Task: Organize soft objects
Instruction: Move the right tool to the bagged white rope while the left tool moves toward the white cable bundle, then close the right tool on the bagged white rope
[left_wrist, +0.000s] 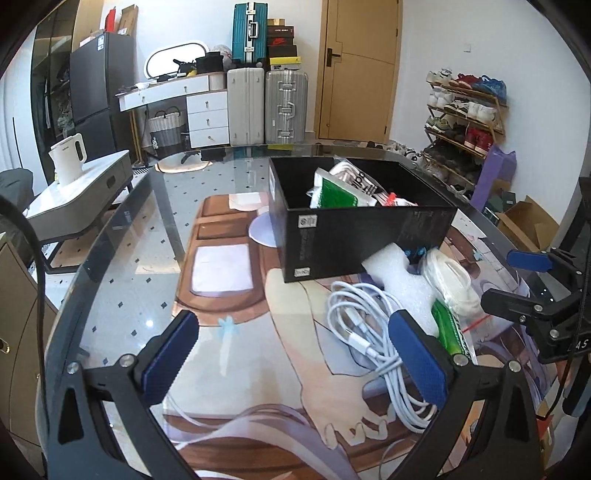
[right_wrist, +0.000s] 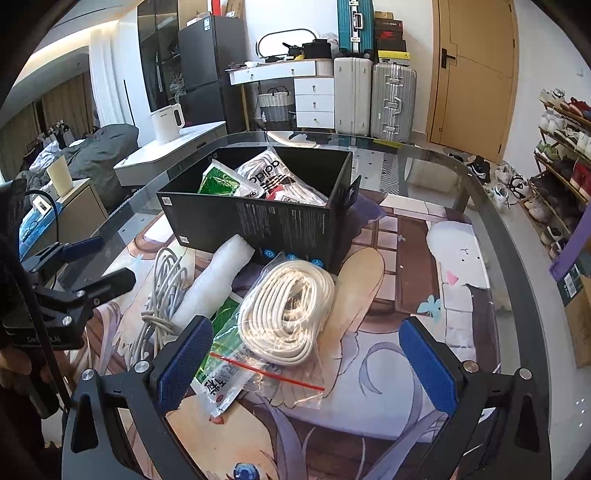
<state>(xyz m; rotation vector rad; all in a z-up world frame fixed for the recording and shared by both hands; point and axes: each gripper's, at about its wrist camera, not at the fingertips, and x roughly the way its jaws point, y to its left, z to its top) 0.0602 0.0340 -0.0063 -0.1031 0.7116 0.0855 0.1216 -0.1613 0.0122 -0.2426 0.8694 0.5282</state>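
Hovering with fingers spread and empty, the right gripper (right_wrist: 306, 362) frames the bagged coil of white rope (right_wrist: 288, 314), which lies on the glass table (right_wrist: 491, 206) just before the black box (right_wrist: 258, 221); the left gripper (left_wrist: 291, 358), likewise spread, has the white charging cable (left_wrist: 369, 332) touching its right finger (left_wrist: 417, 354), beside the foam roll (left_wrist: 399, 280).

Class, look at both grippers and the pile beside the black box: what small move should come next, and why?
Probably lower the right gripper and close it on the bagged white rope. Both grippers are open and empty, the bag lies between the right fingers, and the black box already holds other packets.
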